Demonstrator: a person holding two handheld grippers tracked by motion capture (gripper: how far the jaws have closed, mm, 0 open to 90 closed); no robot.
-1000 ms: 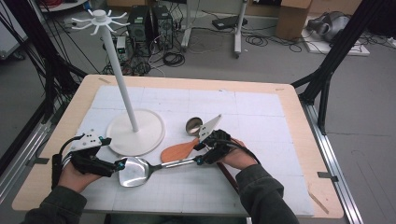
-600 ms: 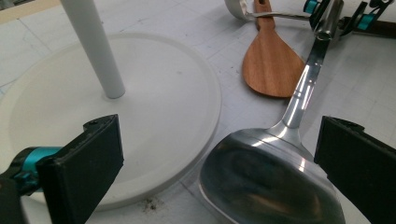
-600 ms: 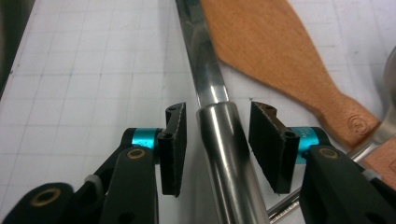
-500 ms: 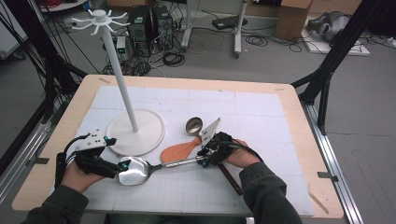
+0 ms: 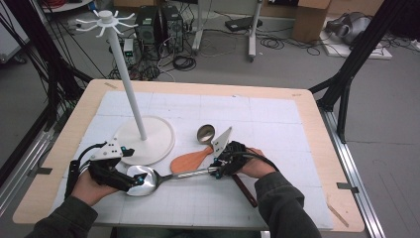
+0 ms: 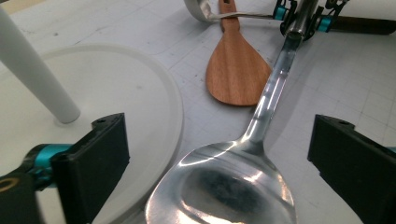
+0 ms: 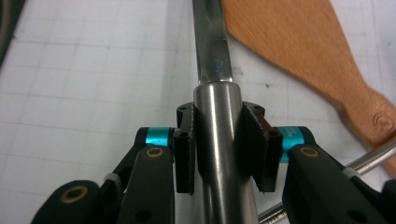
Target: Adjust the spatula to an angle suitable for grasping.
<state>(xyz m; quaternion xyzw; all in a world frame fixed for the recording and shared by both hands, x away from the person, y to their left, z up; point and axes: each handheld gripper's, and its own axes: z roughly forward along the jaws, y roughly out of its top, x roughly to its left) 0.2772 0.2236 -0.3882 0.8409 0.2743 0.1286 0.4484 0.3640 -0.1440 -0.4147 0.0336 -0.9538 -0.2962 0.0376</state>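
A large steel spoon (image 5: 143, 179) lies on the white mat, its handle running right. My left gripper (image 5: 131, 172) is open, a jaw on each side of the spoon's bowl (image 6: 224, 191) without touching it; its jaws have just been closing a little. My right gripper (image 5: 216, 171) is shut on the spoon's round handle (image 7: 218, 154), both pads pressed against it after closing in. A wooden spatula (image 5: 190, 159) lies just behind the handle, also seen in the gripper views (image 6: 238, 70) (image 7: 299, 42).
A white rack stand with a round base (image 5: 153, 141) and tall pole (image 5: 126, 74) stands beside the left gripper. A small steel ladle (image 5: 205, 133) lies behind the spatula. A dark brown handle (image 5: 245, 187) lies under the right hand.
The left gripper has slid right, bringing its jaws around the spoon's bowl. The right hand has stayed on the handle, and the spoon has hardly moved.
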